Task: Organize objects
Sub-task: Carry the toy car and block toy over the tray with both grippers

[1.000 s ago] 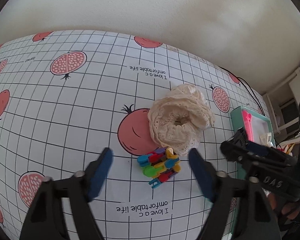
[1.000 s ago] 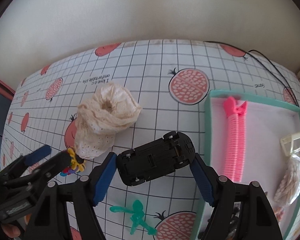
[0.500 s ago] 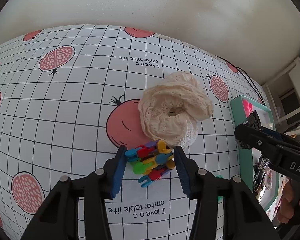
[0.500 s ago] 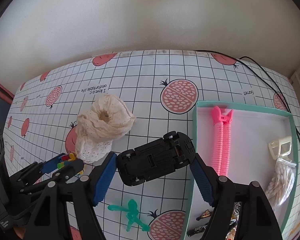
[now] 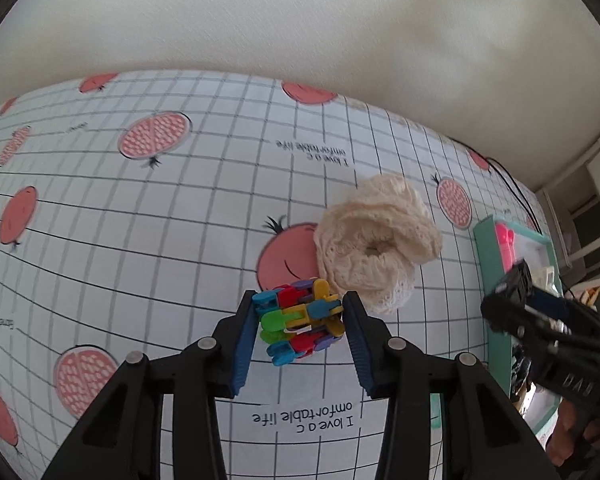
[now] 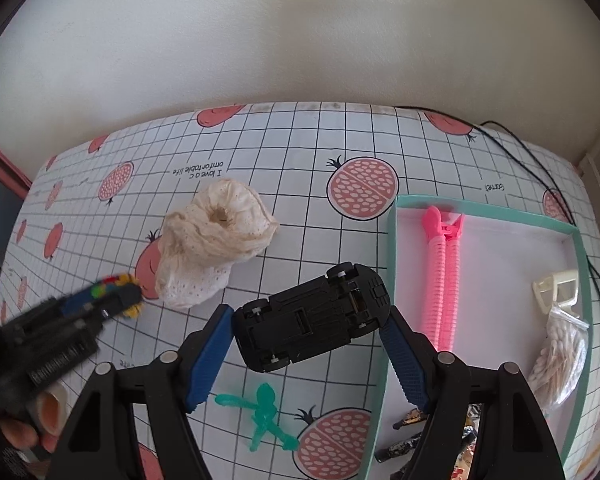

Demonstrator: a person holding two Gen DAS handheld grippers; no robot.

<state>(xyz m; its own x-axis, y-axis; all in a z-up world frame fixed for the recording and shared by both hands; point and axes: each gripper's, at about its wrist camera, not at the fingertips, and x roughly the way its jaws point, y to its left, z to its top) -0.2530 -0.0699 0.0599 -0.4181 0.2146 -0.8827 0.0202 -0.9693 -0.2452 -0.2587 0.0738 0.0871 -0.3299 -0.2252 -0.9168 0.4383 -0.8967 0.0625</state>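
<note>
Gripping knobbly plastic clips [image 5: 300,322], glossy black toy car [image 6: 312,316], lacy scrunchie [image 5: 374,250]

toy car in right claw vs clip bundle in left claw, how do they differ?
The toy car is all black; the clip bundle mixes blue, red, green, yellow and purple. The car is one rigid piece, held belly-up with wheels showing; the bundle is many small clips interlocked. The car spans a wide-set right claw; the bundle sits in a narrower left claw. Both are gripped between blue pads.
</note>
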